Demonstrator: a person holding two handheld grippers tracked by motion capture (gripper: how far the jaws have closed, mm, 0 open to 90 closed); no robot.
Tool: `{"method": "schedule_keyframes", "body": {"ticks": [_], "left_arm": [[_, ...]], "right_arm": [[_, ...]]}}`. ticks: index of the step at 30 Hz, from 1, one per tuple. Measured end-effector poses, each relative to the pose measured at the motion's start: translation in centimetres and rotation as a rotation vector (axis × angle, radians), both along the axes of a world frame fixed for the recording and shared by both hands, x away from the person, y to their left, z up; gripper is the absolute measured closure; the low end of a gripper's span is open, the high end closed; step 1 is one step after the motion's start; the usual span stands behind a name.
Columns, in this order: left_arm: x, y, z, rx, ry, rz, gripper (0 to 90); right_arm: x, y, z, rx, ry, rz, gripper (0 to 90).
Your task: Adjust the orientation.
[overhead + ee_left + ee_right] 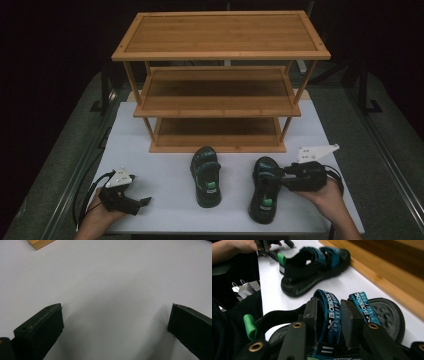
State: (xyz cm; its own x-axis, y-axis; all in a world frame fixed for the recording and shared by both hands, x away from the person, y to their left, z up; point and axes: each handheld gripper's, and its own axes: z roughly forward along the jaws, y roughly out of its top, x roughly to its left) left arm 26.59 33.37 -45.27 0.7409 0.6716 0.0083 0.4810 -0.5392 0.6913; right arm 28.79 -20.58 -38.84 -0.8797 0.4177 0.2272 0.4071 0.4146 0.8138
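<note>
High view, shelf: a three-tier bamboo-coloured wooden shoe rack (220, 80) stands at the upper centre of the frame, on the far part of a white table top (165, 200).
High view, sandals: two black strapped sandals with teal straps and green heel tabs lie in front of the rack, toes toward it. The left sandal (206, 176) sits at centre frame; the right sandal (265, 189) lies right of centre, near it but apart.
High view, right gripper: the right gripper (285, 181), black with a grey three-cornered plate, comes in from the lower right in the person's hand and reaches sideways onto the right sandal's strap area.
High view, left gripper: the left gripper (145, 202) rests at the lower left of the frame, well apart from both sandals.
Left gripper view, jaws: the two black jaws stand wide apart at the lower corners, released, with bare white table between them; a corner of the wooden rack (40, 243) shows at the upper left.
Right gripper view, grip: the jaws stand on either side of the nearer teal strap (332, 315) at lower centre, grasping it.
Right gripper view, surroundings: the other sandal (312, 270) lies at upper centre; the rack's base (387, 287) runs along the right edge.
</note>
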Motion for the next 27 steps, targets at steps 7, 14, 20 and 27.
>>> {"method": "schedule_keyframes", "body": {"ticks": [7, 14, 20, 27], "left_arm": [[0.0, 0.0, 0.0, -0.002, -0.001, 0.001, 0.0], [0.0, 0.0, 0.0, -0.004, 0.0, 0.003, 0.0], [0.0, 0.0, 0.0, -0.005, 0.0, 0.003, 0.0], [0.0, 0.0, 0.0, -0.003, 0.001, 0.002, 0.0]], "right_arm": [[2.9, 3.6, 0.7, 0.003, -0.02, 0.056, 67.6], [5.2, 6.4, 0.5, -0.022, -0.013, 0.104, 67.5], [6.5, 8.0, -0.6, -0.021, 0.001, 0.12, 67.5], [7.1, 8.9, -0.9, -0.009, -0.011, 0.147, 67.4]]}}
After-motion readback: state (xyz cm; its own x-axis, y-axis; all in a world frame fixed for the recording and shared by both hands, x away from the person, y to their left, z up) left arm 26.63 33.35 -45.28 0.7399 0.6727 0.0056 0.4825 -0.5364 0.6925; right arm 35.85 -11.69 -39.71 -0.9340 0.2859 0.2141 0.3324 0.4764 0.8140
